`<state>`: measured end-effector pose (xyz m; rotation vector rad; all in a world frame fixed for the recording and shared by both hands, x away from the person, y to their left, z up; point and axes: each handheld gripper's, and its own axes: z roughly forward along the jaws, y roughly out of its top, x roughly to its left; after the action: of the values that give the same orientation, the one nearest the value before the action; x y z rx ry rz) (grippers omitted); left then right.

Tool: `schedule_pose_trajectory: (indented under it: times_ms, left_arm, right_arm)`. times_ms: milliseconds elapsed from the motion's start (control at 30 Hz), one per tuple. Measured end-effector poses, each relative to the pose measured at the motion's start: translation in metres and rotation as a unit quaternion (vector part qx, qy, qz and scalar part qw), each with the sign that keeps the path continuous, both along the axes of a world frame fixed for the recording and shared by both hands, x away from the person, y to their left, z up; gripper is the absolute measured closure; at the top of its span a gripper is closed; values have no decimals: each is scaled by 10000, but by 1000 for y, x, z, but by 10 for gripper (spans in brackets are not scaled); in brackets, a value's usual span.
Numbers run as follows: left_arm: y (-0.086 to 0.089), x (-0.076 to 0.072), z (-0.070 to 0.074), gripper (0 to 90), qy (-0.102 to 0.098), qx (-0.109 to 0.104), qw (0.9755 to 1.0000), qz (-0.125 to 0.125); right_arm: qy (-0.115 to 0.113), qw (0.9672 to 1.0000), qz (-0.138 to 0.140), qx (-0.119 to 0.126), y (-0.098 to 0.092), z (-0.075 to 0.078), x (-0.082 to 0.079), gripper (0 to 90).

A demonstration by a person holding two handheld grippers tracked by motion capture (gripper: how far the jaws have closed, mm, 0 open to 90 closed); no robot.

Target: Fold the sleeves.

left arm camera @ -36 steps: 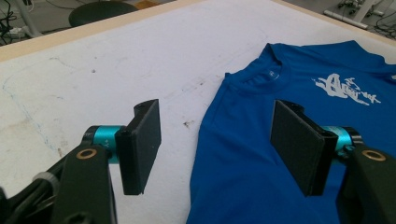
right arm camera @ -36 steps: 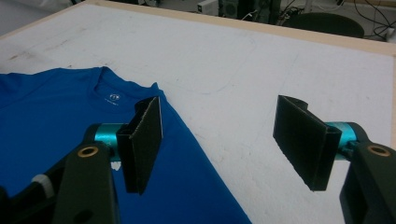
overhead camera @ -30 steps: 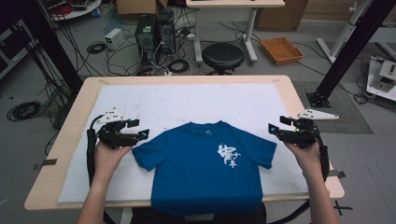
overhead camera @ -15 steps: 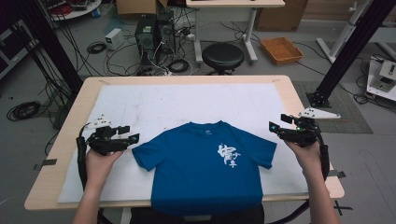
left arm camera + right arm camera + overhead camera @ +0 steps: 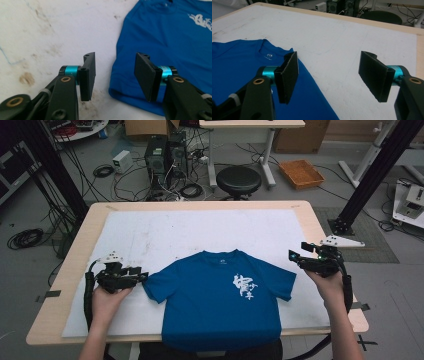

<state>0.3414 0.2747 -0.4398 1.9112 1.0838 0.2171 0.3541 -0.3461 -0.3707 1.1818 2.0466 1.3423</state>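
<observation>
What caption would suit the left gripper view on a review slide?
Left gripper, jaws open and just closing in, poised at the sleeve hem of a blue T-shirt lying flat on a stained white mat.

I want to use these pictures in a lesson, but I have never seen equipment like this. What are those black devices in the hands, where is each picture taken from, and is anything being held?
A person stands at a table covered by a white sheet and holds a hand tool with two black jaws in each hand. The left gripper and right gripper show from a camera fixed above. The other two pictures come from small cameras riding on the tools, looking along their jaws. A blue T-shirt with white print lies flat, its hem hanging over the near edge. In the left gripper view, the left gripper sits at the sleeve's edge; its jaws have just been closing, with the hem between them but not yet pinched. The right gripper hovers open beside the other sleeve. Nothing is held.
</observation>
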Motion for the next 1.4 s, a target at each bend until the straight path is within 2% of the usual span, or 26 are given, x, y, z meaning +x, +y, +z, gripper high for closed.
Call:
schedule_pose_trajectory:
  times_ms: [400, 467, 567, 633, 733, 767, 800, 833, 900, 933, 967, 1033, 1067, 1100, 1233, 1333, 1400]
  left_arm:
    - [0, -2, -7, 657, 255, 112, 9996, 60]
    - [0, -2, -7, 696, 265, 133, 9995, 49]
    - [-1, -3, -6, 816, 243, 107, 9996, -21]
    - [-1, -4, -4, 874, 260, 20, 9997, -4]
    - [-3, -6, 2, 880, 313, -278, 9991, -14]
    - [-3, -6, 2, 881, 313, -278, 9991, -14]
    - [-7, -8, 10, 881, 227, -413, 9988, -92]
    - [-7, -8, 10, 881, 227, -413, 9988, -92]
    - [-15, -10, 19, 881, 140, -551, 9982, -204]
    - [-27, -12, 28, 881, 39, -665, 9972, -344]
    - [-27, -12, 28, 881, 39, -665, 9972, -344]
    - [-49, -13, 38, 881, -43, -741, 9960, -505]
    - [-49, -13, 38, 881, -43, -741, 9960, -505]
    - [-64, -12, 42, 881, -30, -803, 9950, -599]
    - [-95, -11, 47, 881, 42, -913, 9931, -735]
    - [-113, -7, 45, 880, 153, -1040, 9913, -790]
    - [-119, -6, 43, 880, 187, -1047, 9912, -783]
  right_arm:
    - [-27, 10000, -2, -8, -1, 0, 0, 323]
    - [-35, 10000, -2, -16, 0, 1, 0, 323]
    - [-45, 10000, -10, -31, 0, 1, -1, 323]
    - [-48, 10000, -19, -28, 0, 2, -1, 323]
    - [-60, 10000, -12, -32, 0, 3, -1, 323]
    - [-60, 10000, -12, -32, 0, 3, -1, 323]
    - [-84, 10000, -14, -46, 0, 3, -2, 322]
    - [-84, 10000, -14, -46, 0, 3, -2, 322]
    - [-89, 10000, -20, -40, 0, 5, -2, 323]
    - [-105, 9999, -9, -41, 0, 5, -2, 323]
    - [-105, 9999, -9, -41, 0, 5, -2, 323]
    - [-101, 9999, -15, -50, 1, 5, -2, 323]
    - [-101, 9999, -15, -50, 1, 5, -2, 323]
    - [-117, 9999, -14, -68, 1, 6, -2, 323]
    - [-137, 9999, -4, -60, 1, 6, -3, 323]
    - [-137, 9999, -24, -55, 0, 7, -4, 322]
    - [-143, 9999, -22, -55, -1, 7, -4, 323]
